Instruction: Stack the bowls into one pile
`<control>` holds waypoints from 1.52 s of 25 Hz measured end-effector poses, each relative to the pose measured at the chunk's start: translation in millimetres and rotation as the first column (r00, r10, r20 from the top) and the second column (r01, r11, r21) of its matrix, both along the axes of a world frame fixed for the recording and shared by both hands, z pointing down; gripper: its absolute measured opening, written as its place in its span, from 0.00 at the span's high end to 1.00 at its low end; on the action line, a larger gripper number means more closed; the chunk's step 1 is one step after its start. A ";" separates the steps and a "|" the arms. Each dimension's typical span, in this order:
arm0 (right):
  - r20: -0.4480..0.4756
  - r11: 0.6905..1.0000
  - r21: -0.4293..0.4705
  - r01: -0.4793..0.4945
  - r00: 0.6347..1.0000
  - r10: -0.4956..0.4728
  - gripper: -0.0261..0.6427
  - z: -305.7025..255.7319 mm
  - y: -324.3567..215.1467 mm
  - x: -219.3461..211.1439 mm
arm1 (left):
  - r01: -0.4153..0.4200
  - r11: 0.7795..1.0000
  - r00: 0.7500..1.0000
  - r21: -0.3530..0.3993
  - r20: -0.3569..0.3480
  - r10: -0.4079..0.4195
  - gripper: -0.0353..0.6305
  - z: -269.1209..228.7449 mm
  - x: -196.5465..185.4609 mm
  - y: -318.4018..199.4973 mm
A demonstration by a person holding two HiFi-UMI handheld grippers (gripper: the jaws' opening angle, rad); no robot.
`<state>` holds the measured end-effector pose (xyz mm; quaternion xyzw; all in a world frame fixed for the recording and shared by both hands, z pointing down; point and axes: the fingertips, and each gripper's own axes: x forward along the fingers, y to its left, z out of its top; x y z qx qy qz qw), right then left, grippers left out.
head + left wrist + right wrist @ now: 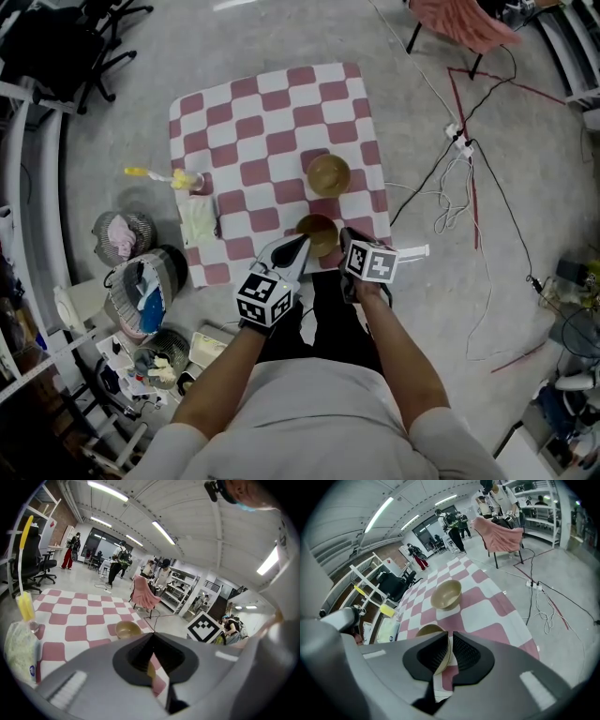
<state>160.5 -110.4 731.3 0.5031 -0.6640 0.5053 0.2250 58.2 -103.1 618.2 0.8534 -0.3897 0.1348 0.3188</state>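
near bowl: we see it upright at the near edge of the checked cloth, which lies on the floor
far bowl: upright on the same cloth, just beyond the near bowl and apart from it
left gripper: at the near bowl's left rim; in its own view the fingers are pressed almost together, and we make out a tan sliver of that rim in the slit between them
right gripper: at the near bowl's right rim; its fingers are clamped on the rim, the bowl's wall running between them
pile: the two bowls are not yet stacked
packet: at the cloth's left edge, well apart from both bowls
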 end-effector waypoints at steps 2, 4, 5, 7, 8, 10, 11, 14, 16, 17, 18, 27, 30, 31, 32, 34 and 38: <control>0.004 1.000 0.012 -0.002 1.000 0.001 0.92 -3.8 -8.4 1.0 | 0.000 1.000 1.000 0.000 -0.001 0.000 0.94 -0.1 2.2 -6.5; 0.011 1.000 0.025 -0.004 1.000 0.004 0.92 -6.6 -18.4 2.3 | 0.003 1.000 1.000 0.001 0.000 -0.003 0.94 -0.4 3.5 -14.0; 0.015 1.000 0.030 -0.005 1.000 0.005 0.92 -7.6 -24.0 3.4 | 0.005 1.000 1.000 0.001 0.000 -0.005 0.94 -0.4 4.0 -18.0; 0.024 0.999 0.037 -0.009 1.000 0.008 0.92 -8.8 -36.0 5.9 | 0.011 1.000 1.000 0.003 0.001 -0.011 0.94 0.4 4.9 -26.2; 0.030 0.999 0.038 -0.009 1.000 0.008 0.92 -8.7 -41.6 6.7 | 0.014 1.000 1.000 0.003 0.001 -0.014 0.94 1.1 5.3 -30.0; 0.042 0.999 0.034 -0.007 0.999 0.006 0.92 -7.1 -51.3 7.5 | 0.021 1.000 1.000 0.000 0.003 -0.021 0.94 3.1 6.5 -36.4; 0.046 0.999 0.032 -0.008 0.999 0.006 0.92 -6.1 -55.8 8.2 | 0.024 1.000 1.000 -0.002 0.004 -0.024 0.94 4.3 7.5 -38.8; 0.062 0.999 0.026 -0.021 0.998 0.020 0.92 -1.1 -69.6 10.5 | 0.028 1.000 1.000 -0.009 0.006 -0.028 0.94 8.9 11.4 -45.3; 0.079 0.999 0.027 -0.032 0.996 0.030 0.92 3.1 -80.7 11.0 | 0.029 0.999 1.000 -0.013 0.009 -0.029 0.94 11.8 13.9 -50.2; 0.087 0.999 0.031 -0.035 0.996 0.032 0.92 5.4 -86.8 11.1 | 0.032 0.999 0.999 -0.017 0.010 -0.032 0.94 13.3 14.8 -52.7; 0.092 0.999 0.034 -0.036 0.995 0.032 0.92 8.0 -92.7 11.4 | 0.036 0.999 0.999 -0.020 0.011 -0.036 0.94 14.7 15.6 -54.9; 0.096 0.999 -0.019 -0.038 0.995 0.039 0.89 33.1 -121.5 11.6 | 0.083 0.995 0.996 -0.052 0.026 -0.082 0.94 28.1 10.7 -63.2; 0.085 0.997 -0.054 -0.061 0.994 0.066 0.89 40.4 -123.5 13.2 | 0.099 0.993 0.995 -0.060 0.037 -0.097 0.94 28.8 5.8 -61.7; 0.082 0.996 -0.058 -0.072 0.994 0.077 0.90 41.1 -125.1 14.0 | 0.106 0.993 0.994 -0.061 0.039 -0.103 0.94 28.4 3.7 -61.7; 0.082 0.995 -0.058 -0.083 0.993 0.088 0.91 41.0 -127.3 14.8 | 0.112 0.992 0.993 -0.061 0.041 -0.109 0.94 27.7 1.7 -62.0; 0.085 0.993 -0.062 -0.099 0.991 0.104 0.92 39.9 -130.5 16.4 | 0.118 0.991 0.992 -0.058 0.042 -0.116 0.94 25.7 -2.1 -62.3; 0.101 0.993 -0.059 -0.104 0.989 0.110 0.93 31.8 -128.6 15.2 | 0.122 0.991 0.992 -0.056 0.042 -0.119 0.94 23.6 -10.0 -56.6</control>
